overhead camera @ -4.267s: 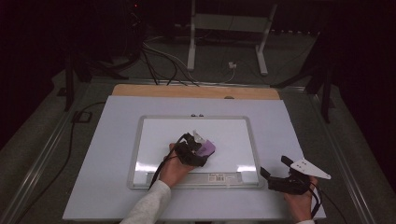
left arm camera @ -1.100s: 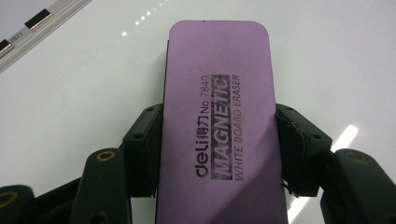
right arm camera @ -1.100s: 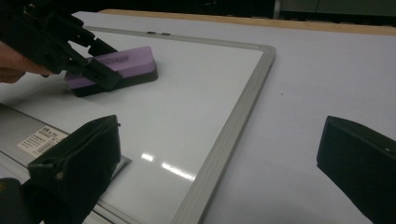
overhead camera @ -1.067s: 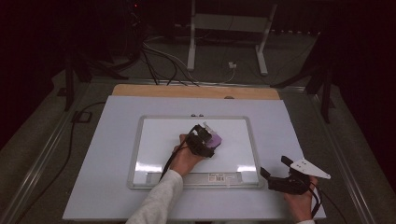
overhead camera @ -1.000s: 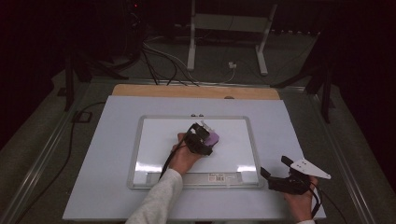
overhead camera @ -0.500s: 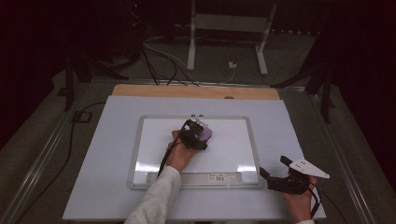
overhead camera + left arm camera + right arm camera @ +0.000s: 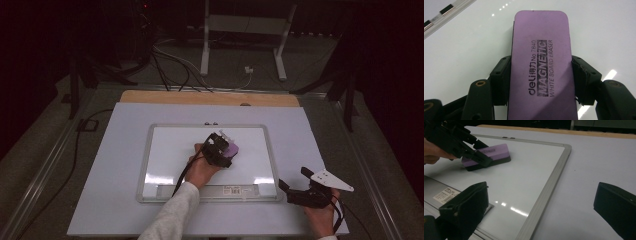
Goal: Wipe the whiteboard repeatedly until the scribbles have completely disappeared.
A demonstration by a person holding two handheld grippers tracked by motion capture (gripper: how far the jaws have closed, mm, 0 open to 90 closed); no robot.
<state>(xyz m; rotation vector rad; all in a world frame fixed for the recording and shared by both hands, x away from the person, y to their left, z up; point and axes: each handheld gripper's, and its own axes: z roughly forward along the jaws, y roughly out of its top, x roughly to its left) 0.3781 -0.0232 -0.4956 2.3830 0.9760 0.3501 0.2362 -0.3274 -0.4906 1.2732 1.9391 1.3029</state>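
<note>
Left gripper (image 7: pixel 222 148), jaws clamped on the two long sides of the purple eraser (image 7: pixel 541 65), felt face down flat on the whiteboard (image 7: pixel 165 150). Eraser's long axis in line with the jaws, pointing away from the hand toward the board's far edge; eraser a little right of the board's middle, nearer the far edge than the near tray. Right gripper (image 7: pixel 300 192) well apart, off the board near the tabletop's near right corner, jaws spread with nothing between them. Board surface glossy and clean as far as visible, likely easy sliding. Free run on every side of the eraser up to the grey frame (image 7: pixel 549 190).
</note>
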